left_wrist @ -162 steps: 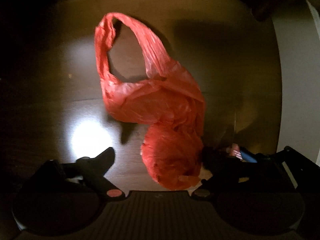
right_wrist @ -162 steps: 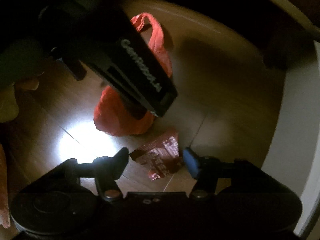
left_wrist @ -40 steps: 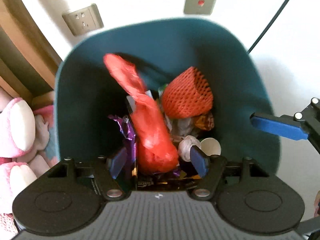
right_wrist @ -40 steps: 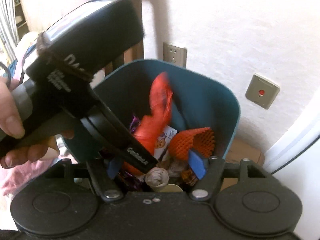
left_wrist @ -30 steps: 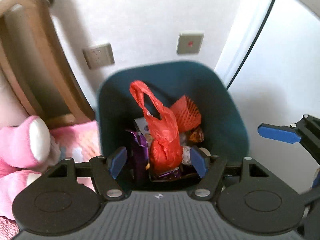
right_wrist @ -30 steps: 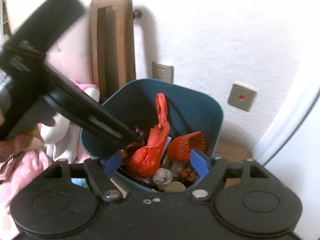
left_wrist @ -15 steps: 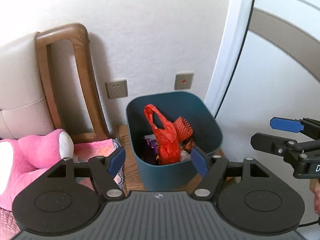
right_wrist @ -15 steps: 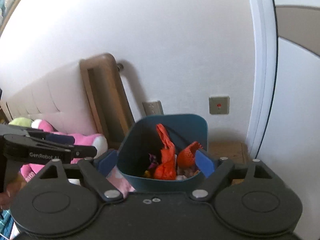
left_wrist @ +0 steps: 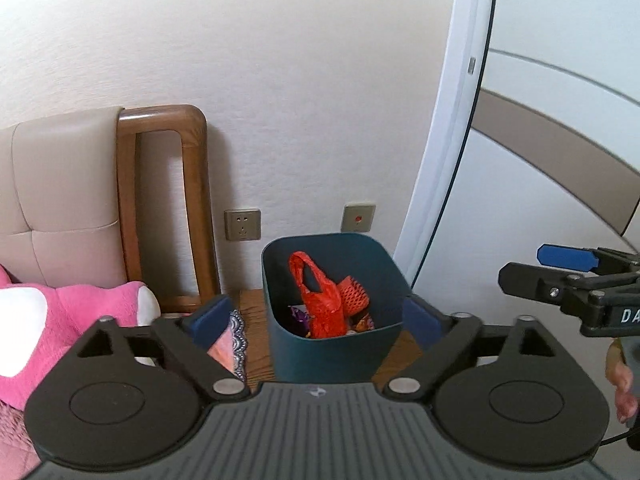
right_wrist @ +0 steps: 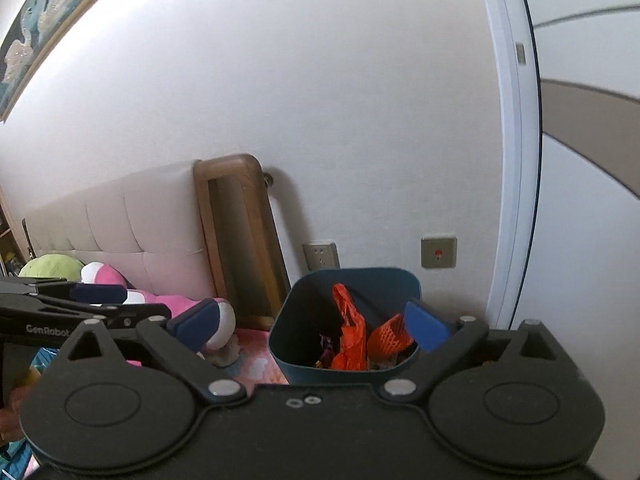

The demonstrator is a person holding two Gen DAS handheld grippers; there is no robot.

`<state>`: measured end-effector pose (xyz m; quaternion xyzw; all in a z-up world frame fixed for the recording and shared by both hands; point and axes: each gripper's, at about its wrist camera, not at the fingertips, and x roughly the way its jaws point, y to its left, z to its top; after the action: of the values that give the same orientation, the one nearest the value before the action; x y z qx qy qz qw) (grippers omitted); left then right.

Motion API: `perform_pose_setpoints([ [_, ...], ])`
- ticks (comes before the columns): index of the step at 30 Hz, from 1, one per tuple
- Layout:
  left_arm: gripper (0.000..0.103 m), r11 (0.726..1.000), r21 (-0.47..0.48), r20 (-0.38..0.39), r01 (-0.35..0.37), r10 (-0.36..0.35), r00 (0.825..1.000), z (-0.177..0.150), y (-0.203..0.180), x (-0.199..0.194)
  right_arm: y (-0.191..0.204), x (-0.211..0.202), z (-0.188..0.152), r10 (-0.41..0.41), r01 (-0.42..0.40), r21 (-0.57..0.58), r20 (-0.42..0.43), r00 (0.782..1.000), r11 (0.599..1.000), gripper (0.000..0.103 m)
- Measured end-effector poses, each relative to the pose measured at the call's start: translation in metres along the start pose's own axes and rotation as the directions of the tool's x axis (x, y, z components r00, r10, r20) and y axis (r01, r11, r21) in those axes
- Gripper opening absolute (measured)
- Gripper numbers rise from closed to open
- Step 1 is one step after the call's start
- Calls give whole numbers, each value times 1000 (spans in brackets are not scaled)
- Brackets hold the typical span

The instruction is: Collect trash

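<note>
A dark teal trash bin stands on the wood floor against the white wall; it also shows in the right wrist view. Inside it a red plastic bag stands upright beside an orange foam net and several wrappers; the bag also shows in the right wrist view. My left gripper is open and empty, held back from the bin. My right gripper is open and empty, also back from the bin. Each gripper shows at the edge of the other's view.
A bed with a padded headboard and wooden frame is left of the bin, with a pink plush toy on it. A wall socket and a switch plate sit behind the bin. A white door is at right.
Both grippers have pulled back and up from the bin, which now looks smaller. The red bag stays in the bin. Both grippers remain open.
</note>
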<state>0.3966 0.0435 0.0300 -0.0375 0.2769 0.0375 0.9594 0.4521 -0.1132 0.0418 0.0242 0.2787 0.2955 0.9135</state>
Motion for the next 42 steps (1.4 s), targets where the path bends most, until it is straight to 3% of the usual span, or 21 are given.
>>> perform_pose_setpoints([
  [12, 101, 999, -39, 12, -9, 9, 1000, -15, 5, -26, 24, -20, -10, -43, 45, -37, 44, 998, 998, 103],
  [21, 101, 999, -16, 23, -50, 50, 998, -21, 8, -35, 28, -22, -17, -39, 40, -31, 34, 999, 999, 103],
  [31, 101, 1000, 6, 34, -28, 28, 999, -24, 9, -42, 37, -23, -20, -55, 58, -46, 50, 997, 997, 103],
  [42, 101, 1000, 0, 47, -29, 29, 998, -26, 13, -48, 49, -22, -20, -21, 24, -68, 44, 999, 997, 103],
])
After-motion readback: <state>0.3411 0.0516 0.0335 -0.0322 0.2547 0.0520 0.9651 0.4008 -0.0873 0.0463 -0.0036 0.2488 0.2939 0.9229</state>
